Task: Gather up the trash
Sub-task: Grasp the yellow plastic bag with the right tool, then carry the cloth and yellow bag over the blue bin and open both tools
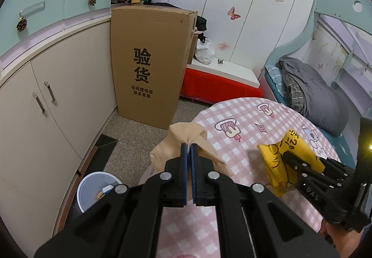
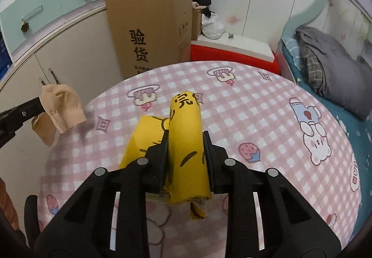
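my left gripper (image 1: 188,145) is clamped tight on the beige cloth scrap (image 1: 186,148), lifted off the table (image 1: 232,118) edge near the bin (image 1: 93,190) for dropping, while the right gripper (image 2: 186,139) pinches the yellow wrapper (image 2: 186,127) w/ both pads, just above the tabletop.

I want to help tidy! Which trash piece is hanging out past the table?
The beige cloth in the left tool; the yellow wrapper sits over the table.
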`<state>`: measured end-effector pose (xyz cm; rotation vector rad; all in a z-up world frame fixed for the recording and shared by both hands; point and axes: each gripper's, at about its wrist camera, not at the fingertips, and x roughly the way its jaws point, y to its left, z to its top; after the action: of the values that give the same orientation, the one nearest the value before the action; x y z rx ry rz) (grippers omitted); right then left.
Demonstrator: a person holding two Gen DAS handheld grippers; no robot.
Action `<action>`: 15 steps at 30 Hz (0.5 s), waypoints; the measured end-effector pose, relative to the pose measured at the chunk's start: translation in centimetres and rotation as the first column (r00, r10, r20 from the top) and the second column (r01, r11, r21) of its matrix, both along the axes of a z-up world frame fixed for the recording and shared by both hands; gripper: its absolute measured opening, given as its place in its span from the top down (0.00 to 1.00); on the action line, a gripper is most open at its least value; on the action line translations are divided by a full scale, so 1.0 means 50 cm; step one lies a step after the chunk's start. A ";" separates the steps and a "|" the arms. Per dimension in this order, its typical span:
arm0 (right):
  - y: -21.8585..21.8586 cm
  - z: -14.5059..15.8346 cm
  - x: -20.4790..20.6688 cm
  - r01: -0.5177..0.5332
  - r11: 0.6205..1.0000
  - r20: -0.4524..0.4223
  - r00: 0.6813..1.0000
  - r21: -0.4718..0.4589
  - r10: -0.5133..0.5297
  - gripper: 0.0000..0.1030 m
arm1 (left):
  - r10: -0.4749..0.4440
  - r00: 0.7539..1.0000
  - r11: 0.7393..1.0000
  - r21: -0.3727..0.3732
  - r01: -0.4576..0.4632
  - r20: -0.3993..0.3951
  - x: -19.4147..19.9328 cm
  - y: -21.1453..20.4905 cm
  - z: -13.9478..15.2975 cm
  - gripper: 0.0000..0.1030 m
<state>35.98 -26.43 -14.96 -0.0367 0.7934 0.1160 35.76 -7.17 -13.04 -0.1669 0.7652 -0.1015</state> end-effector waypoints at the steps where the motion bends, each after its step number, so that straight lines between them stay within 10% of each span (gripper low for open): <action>1: 0.004 0.005 -0.007 0.000 1.000 0.003 1.000 0.014 0.000 0.75 | 0.001 1.000 1.000 -0.001 -0.001 0.004 -0.007 0.005 0.003 0.97; 15: 0.263 0.079 -0.099 -0.187 0.970 0.059 0.982 0.157 0.180 0.75 | 0.101 0.995 0.994 -0.034 -0.100 0.023 -0.108 0.203 0.037 0.97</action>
<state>31.02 -13.26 -11.02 0.0417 0.7330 0.3538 30.35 2.99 -11.17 -0.2350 0.7299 -0.0205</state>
